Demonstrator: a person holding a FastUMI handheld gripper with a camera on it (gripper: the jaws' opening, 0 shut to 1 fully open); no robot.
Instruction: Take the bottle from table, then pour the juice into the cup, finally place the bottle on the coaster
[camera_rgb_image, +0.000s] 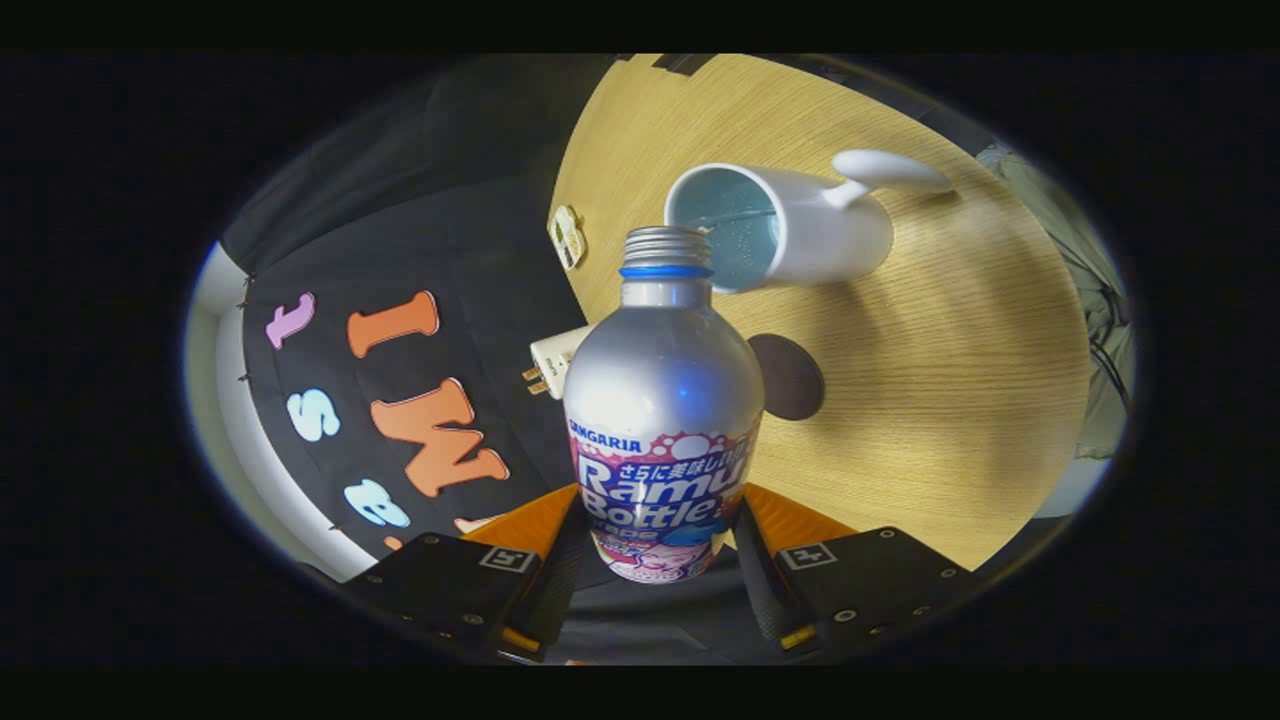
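Gripper view: bottle held in the jaws, mouth at the cup.
Gripper has its jaws closed on the lower body of the bottle, one finger pressing each side. Bottle is uncapped, its threaded neck pointing away from the fingers, with the mouth just at the rim of the cup. Cup is white with a handle; its bluish inside faces the bottle. Coaster, dark and round, lies on the wooden surface beside the bottle's shoulder, short of the cup. A white plug shows on the bottle's other side, at the surface's edge.
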